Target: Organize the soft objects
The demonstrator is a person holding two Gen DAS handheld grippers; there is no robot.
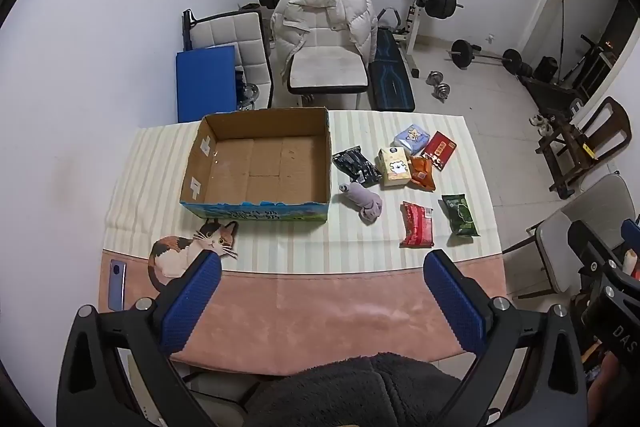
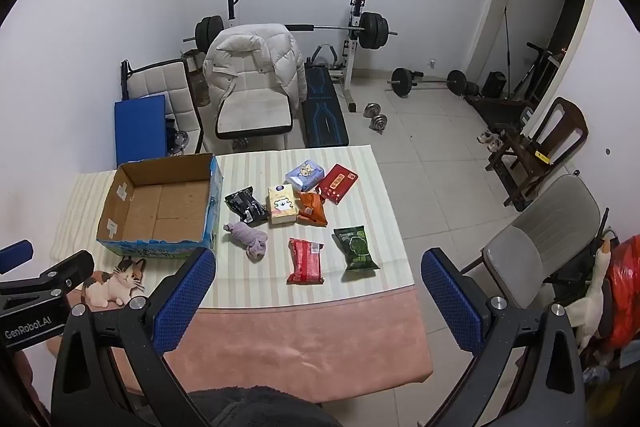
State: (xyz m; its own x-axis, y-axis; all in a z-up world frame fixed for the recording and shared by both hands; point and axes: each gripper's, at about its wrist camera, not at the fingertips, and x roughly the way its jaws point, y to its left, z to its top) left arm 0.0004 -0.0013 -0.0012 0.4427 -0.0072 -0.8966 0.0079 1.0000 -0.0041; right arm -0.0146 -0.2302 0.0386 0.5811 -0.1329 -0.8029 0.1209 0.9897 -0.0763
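A phone lies at the counter's near left corner, on the pink strip of cloth. Just beside it, toward the middle, sits a cat toy, close to the near wall of the box. The box is cardboard, open on top, bare inside, and fills the far left part of the counter.

The left gripper hangs above the near edge, its blue fingers spread wide and holding nothing.

Right of the box the soft things lie in a loose group on the striped cloth. A grey cloth is bunched just beside the box's near right corner. Beyond it is a black pack, then a yellow tissue pack touching an orange pack. Toward the far edge are a blue tissue pack and a red packet, side by side. Nearer lie a red pack and, right of it, a green pack, apart from each other.

The right gripper hovers over the near right part of the counter, fingers released and wide apart, gripping nothing.
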